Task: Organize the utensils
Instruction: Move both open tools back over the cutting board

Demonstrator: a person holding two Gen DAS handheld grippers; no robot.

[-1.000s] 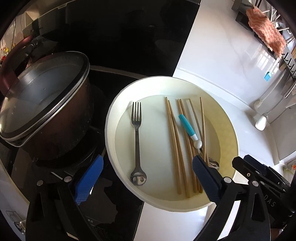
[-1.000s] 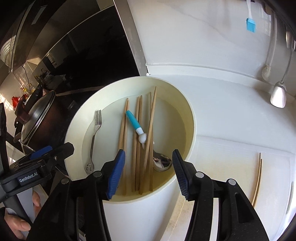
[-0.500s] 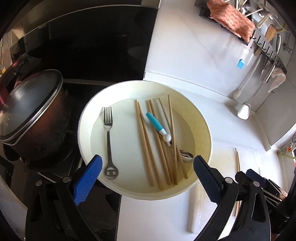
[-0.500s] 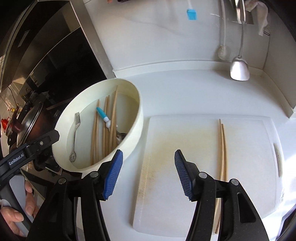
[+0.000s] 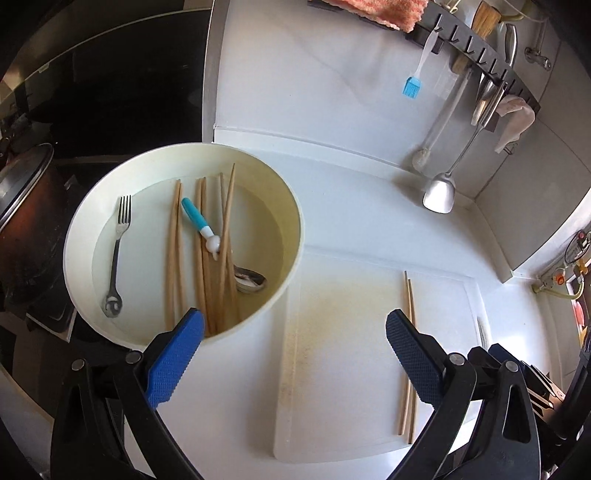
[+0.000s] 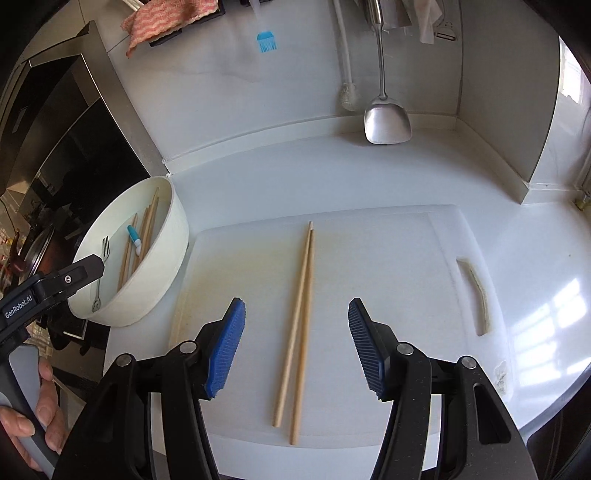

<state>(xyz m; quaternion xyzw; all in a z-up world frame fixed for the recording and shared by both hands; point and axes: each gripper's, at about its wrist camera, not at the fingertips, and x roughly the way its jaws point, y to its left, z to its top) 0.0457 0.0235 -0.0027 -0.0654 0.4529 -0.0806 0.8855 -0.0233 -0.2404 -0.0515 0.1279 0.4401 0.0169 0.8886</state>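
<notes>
A cream bowl [image 5: 295, 206] [image 6: 173, 240] holds a metal fork [image 5: 117, 254], several wooden chopsticks [image 5: 173, 254], and a spoon with a blue and white handle [image 5: 197, 221]. One pair of chopsticks [image 6: 301, 325] [image 5: 409, 354] lies on the white cutting board [image 6: 388, 266] [image 5: 340, 369] to the bowl's right. My right gripper [image 6: 297, 339] is open and empty, its fingers on either side of that pair, above it. My left gripper [image 5: 293, 354] is open and empty over the board's left part, by the bowl's near rim.
A lidded pot [image 5: 26, 221] stands on the dark cooktop left of the bowl. On the back wall hang a steel spatula [image 6: 386, 122], a white brush [image 6: 347, 96], a blue silicone brush [image 6: 266, 41] and a pink cloth [image 6: 166, 18]. The right wall corner [image 6: 532, 173] bounds the counter.
Both grippers have swung right, away from over the bowl. The right one now straddles the pair of chopsticks on the board; the left one now faces the board's left part. Both stayed open.
</notes>
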